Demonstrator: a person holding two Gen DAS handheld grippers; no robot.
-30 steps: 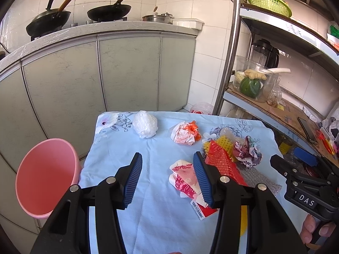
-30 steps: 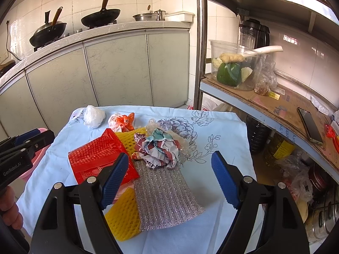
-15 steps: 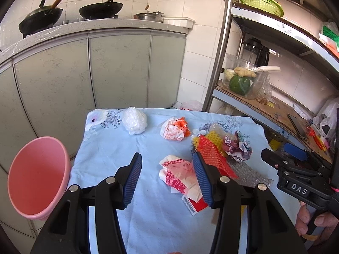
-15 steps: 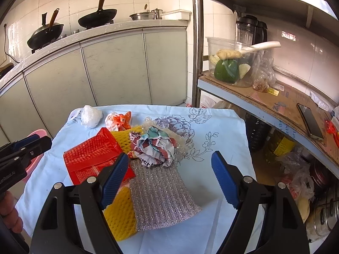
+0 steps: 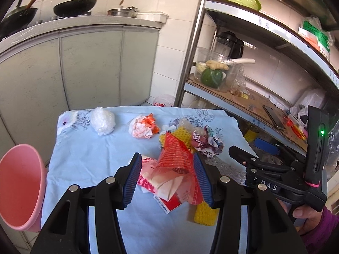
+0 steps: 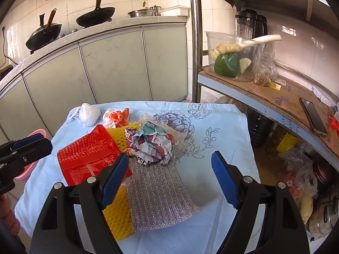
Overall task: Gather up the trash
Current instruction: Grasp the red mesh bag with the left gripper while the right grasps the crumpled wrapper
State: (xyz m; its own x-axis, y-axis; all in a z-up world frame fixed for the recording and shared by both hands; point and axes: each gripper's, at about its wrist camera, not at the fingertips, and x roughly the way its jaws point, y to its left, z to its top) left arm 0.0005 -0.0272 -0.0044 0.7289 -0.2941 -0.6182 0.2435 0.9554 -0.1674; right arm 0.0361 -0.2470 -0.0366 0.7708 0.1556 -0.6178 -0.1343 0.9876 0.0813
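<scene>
The left hand-held gripper (image 5: 167, 175) hangs with its jaws spread and nothing clamped. In the left wrist view a red net wrapper (image 5: 177, 158) and a pink and white crumpled wrapper (image 5: 151, 174) appear between the blue pads (image 5: 132, 177), but the pads do not seem to press on either, and whether they reach down to that level cannot be told. To do this pick well, the jaws should probably come lower so both pads straddle one piece, then close gently: thin film and net give way and may slip, or drag a neighbour along. Taking the top red piece first looks wise, since it lies over the yellow foam net (image 6: 120, 211) and the small carton (image 5: 169, 203). The pink bin (image 5: 20, 186) stands just beside the surface's left edge, likely the drop point.

The right hand-held gripper (image 6: 169, 177) is also released, poised over a silver mesh sheet (image 6: 161, 199) without gripping it.

The trash lies in a loose heap on the blue flowered cloth (image 6: 222, 122) that covers the surface: red net, yellow net, silver mesh, and a crumpled printed paper ball (image 6: 152, 144) on top of the mesh's far end. Farther back, apart from the heap, sit a white plastic wad (image 5: 102, 122) and an orange and white crumpled bag (image 5: 144, 127).
</scene>
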